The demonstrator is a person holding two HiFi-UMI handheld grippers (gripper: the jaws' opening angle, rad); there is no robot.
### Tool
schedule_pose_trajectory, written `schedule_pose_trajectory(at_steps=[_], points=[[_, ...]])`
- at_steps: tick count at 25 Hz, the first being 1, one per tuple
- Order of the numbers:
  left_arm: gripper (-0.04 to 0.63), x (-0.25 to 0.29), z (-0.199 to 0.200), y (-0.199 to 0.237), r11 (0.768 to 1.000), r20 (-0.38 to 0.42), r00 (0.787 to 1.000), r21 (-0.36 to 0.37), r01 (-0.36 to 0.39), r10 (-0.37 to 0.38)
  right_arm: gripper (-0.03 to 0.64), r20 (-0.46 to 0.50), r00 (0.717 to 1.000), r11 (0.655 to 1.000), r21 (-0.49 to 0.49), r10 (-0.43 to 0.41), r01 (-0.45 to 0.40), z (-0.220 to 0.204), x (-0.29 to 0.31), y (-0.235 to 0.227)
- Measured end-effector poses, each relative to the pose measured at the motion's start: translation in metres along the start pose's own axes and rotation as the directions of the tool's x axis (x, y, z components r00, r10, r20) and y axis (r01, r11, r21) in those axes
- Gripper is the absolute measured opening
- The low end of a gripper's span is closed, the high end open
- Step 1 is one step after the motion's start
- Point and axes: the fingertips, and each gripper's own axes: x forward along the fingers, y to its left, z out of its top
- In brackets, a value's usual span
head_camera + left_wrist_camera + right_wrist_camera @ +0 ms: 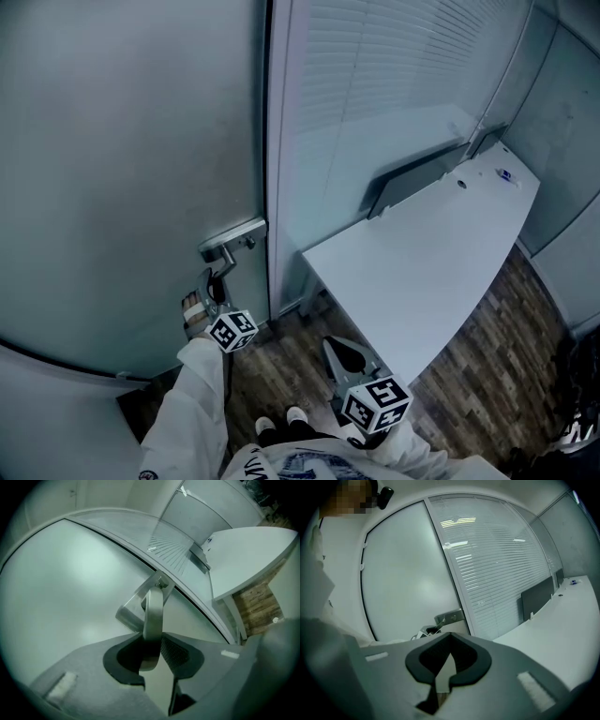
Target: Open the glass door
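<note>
Left gripper (157, 644) jaws clamped on the door handle (153, 613); right gripper (450, 637) jaws pressed together, empty.

Door (122, 141): frosted glass, smooth, matt, soft sheen.
Handle (152, 616): brushed metal, satin shine. Lock plate (234, 232): same metal.
Left tool (154, 654): grey matt plastic body; pads (180, 654) dark, matt, finely textured.
Right tool (447, 660): same grey matt plastic, dark pads.
Surface (422, 272): white, smooth, slight gloss.
Floor (281, 361): wood-look planks, mixed browns, grainy.
Sleeve (197, 412): white cloth, creased.
Blinds (394, 56): pale slats behind clear glass.
</note>
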Motion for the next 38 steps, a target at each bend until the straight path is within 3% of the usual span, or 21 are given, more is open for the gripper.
schedule_pose_trajectory(at_steps=[6, 17, 29, 38], points=[[0.103, -0.022, 0.003, -0.007, 0.999, 0.010, 0.999, -0.012, 0.031, -0.031, 0.006, -0.003, 0.999, 0.999, 0.017, 0.034, -0.033, -0.005, 0.000, 0.012], [0.103, -0.090, 0.005, -0.037, 0.998, 0.050, 0.997, 0.037, 0.060, -0.061, 0.006, -0.007, 0.997, 0.997, 0.032, 0.070, -0.070, -0.029, -0.007, 0.036], [0.087, -0.169, 0.006, -0.061, 0.976, 0.057, 0.976, 0.073, 0.204, -0.209, 0.006, -0.025, 0.996, 0.996, 0.034, 0.089, -0.088, -0.039, -0.016, 0.050], [0.119, -0.213, 0.003, -0.067, 0.944, 0.024, 0.944, 0.002, 0.329, -0.329, 0.006, -0.038, 0.991, 0.991, 0.045, 0.131, -0.129, -0.046, -0.015, 0.063]])
